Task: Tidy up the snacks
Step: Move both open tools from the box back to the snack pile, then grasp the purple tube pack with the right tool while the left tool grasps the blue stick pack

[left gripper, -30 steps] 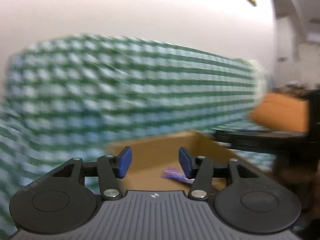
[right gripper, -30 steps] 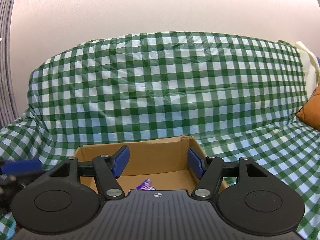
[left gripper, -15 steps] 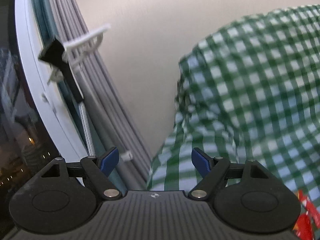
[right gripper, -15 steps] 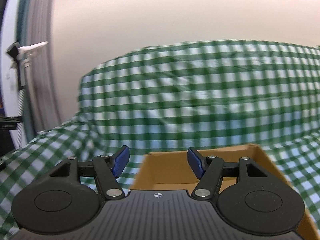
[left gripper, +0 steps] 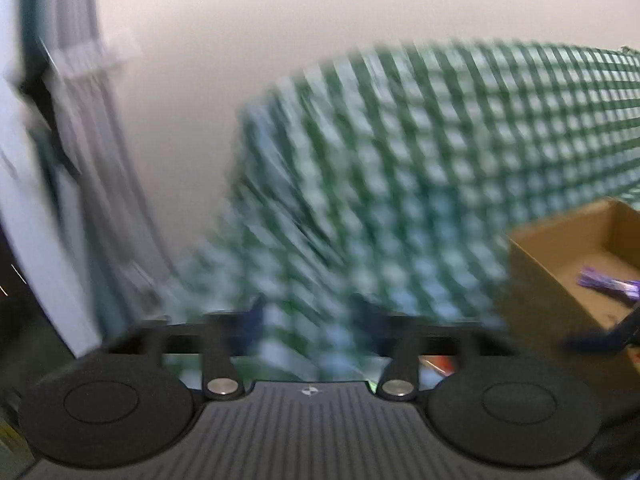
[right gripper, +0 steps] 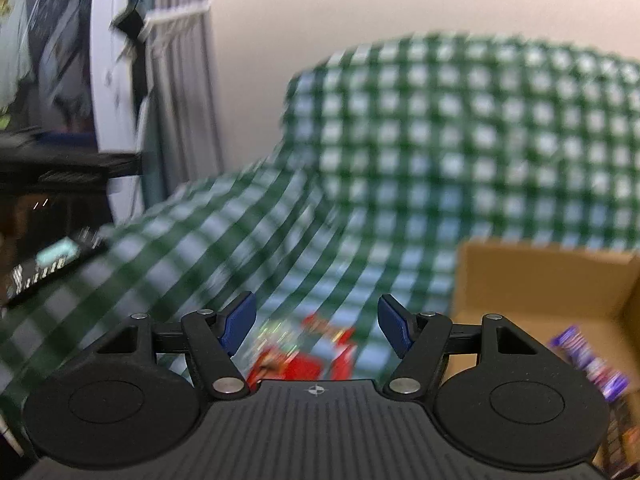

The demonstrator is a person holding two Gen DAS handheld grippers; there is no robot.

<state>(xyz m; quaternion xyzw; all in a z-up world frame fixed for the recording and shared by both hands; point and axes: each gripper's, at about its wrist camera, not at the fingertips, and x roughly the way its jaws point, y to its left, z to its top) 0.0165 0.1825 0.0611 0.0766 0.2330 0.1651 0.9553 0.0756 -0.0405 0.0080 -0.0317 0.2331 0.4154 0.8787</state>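
right gripper (right gripper: pixel 316 326): fingers apart, empty, over red snack (right gripper: pixel 298 362) beside cardboard box (right gripper: pixel 540 280)
risk: blurred sweep may overshoot

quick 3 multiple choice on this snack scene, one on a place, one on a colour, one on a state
1. Where is the purple snack pack?
A. in the cardboard box
B. on the window sill
C. in the right gripper

2. What colour is the checked cloth?
A. red and white
B. green and white
C. blue and yellow

3. How do the right gripper's jaws stand?
A. shut on the purple pack
B. shut on nothing
C. apart, empty

Answers: 1 A, the pack lies inside the box walls. 2 B, green and white squares show in both views. 3 C, the blue pads stand apart with only the cloth and red packs behind.
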